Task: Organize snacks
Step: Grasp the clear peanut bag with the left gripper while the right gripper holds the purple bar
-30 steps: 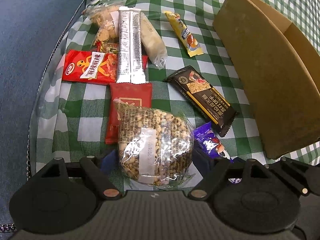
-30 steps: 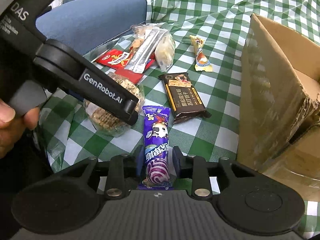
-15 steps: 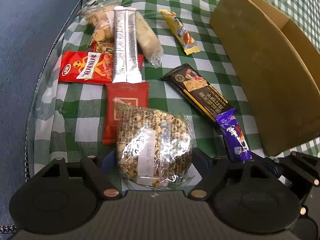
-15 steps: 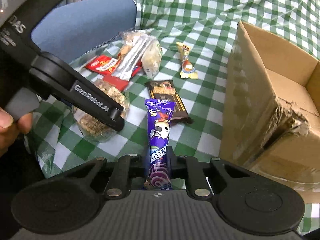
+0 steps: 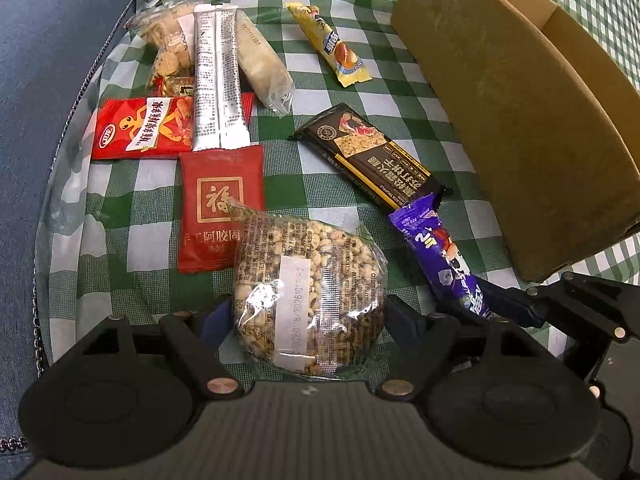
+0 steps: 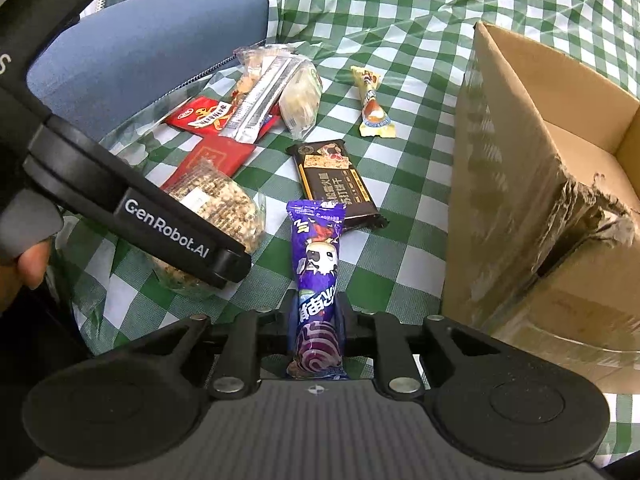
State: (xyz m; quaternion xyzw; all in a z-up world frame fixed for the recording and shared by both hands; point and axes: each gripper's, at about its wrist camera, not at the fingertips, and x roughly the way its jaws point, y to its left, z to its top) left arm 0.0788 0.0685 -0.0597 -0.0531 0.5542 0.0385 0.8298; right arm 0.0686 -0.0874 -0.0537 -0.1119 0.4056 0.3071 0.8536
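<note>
Pinching the purple wafer packet [image 6: 318, 280] at its lower end, the right gripper [image 6: 317, 312] holds it raised, cardboard box [image 6: 560, 184] at two o'clock; light, crinkly, slippery, so grip mid-body. Left gripper [image 5: 310, 316] straddles the round puffed-grain cake [image 5: 310, 292], closure unclear

light: bright, even | shadows: soft | glare: plastic wrappers | edges: fisheye-bent, dark corners

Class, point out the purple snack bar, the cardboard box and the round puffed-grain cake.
purple snack bar [image 6: 318, 264]: right wrist view, wrapper middle.
cardboard box [image 6: 508, 184]: right wrist view, near wall.
puffed-grain cake [image 5: 308, 300]: left wrist view, centre label.
</note>
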